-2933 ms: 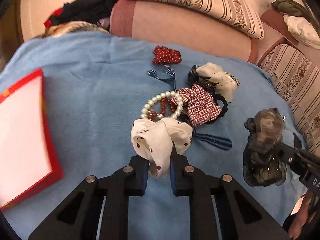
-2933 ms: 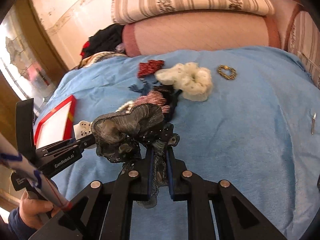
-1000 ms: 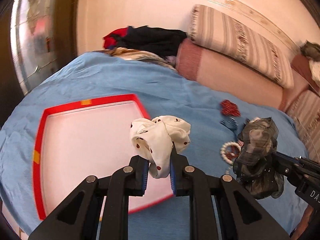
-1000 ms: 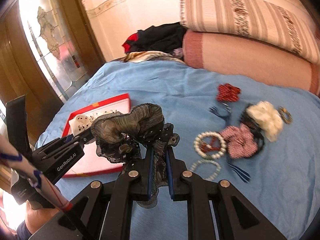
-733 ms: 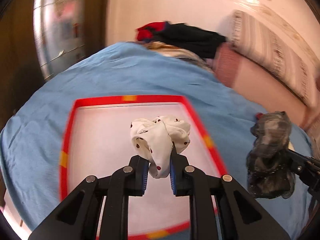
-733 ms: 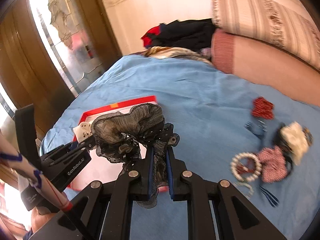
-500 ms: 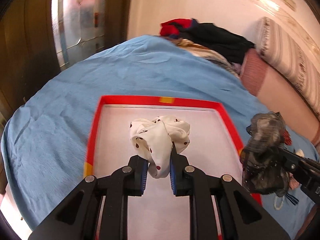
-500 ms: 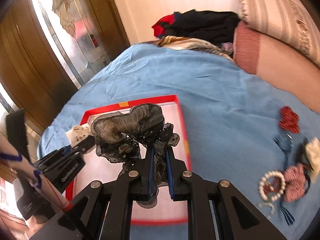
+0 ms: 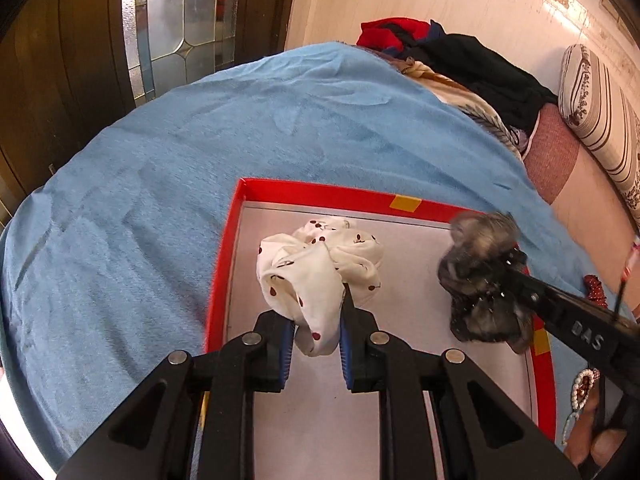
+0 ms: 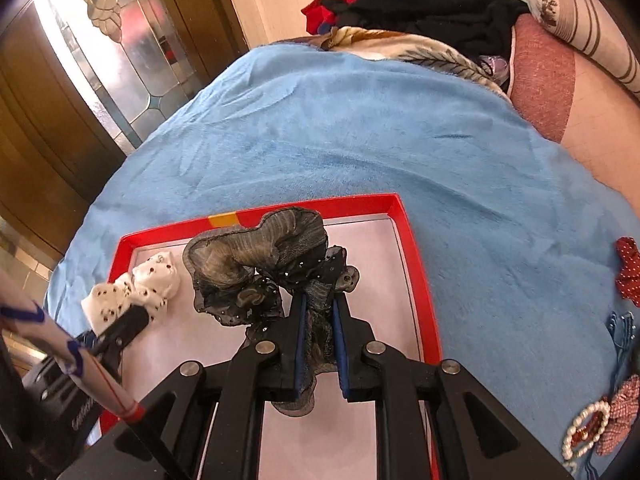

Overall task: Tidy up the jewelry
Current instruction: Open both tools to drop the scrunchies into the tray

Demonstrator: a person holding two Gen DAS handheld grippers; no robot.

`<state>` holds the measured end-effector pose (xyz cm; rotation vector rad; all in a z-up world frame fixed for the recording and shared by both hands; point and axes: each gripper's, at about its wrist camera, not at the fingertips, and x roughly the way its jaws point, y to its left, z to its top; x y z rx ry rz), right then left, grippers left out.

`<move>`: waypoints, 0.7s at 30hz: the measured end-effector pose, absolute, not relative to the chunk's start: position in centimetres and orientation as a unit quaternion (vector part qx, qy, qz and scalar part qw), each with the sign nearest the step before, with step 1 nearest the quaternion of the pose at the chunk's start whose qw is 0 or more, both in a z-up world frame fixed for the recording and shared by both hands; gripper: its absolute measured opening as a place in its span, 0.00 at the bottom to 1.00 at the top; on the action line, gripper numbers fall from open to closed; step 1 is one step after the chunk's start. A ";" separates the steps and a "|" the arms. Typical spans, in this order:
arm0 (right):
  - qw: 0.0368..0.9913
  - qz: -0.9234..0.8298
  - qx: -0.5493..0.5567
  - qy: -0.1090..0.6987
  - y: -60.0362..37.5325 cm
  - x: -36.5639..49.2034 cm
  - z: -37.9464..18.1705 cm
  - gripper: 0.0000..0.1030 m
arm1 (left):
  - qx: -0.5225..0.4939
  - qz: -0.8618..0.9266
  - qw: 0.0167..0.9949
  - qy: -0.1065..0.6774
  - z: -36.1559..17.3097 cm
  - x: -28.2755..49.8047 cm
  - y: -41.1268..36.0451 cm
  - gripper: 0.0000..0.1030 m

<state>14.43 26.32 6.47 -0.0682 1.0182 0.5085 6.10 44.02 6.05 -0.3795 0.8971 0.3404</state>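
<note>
Holding two scrunchies over the tray (image 9: 404,202), you are partway through the sorting. Your left hand-held gripper (image 9: 316,332) is clenched on the white scrunchie (image 9: 320,264), which hangs above the left half of the tray near its red rim. Your right hand-held gripper (image 10: 318,332) is clenched on the grey scrunchie (image 10: 256,264), with dark fabric pinched between the blue pads (image 10: 298,344), above the middle of the tray. Whether either scrunchie already touches the tray floor cannot be told from these views.

Nothing lies loose in the tray so far; its pale floor shows bare around both pieces. So no item counts as placed yet, though these two look close to being set down.

More remains to the right of the tray on the blue bed cover (image 10: 360,140): a pearl bracelet (image 10: 586,428), a checked scrunchie (image 10: 622,412), a red dotted scrunchie (image 10: 628,272) and a blue piece (image 10: 622,332) beside it. These sit well apart from the tray and each would need its own trip.

As a judgement, your next step is to let go of both scrunchies side by side without overlap, leaving room in the tray for the beads.
</note>
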 end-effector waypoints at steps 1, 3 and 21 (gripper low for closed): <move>0.842 0.241 -0.032 0.481 26.4 14.7 6.3 0.18 | -0.176 0.166 0.870 0.431 6.0 6.3 43.9 0.19; 0.844 0.235 -0.033 0.481 26.6 14.9 6.2 0.23 | -0.170 0.169 0.869 0.433 5.8 6.5 43.6 0.24; 0.863 0.252 0.064 0.433 14.3 8.9 10.3 0.48 | -0.112 0.166 0.914 0.352 11.2 5.6 36.5 0.70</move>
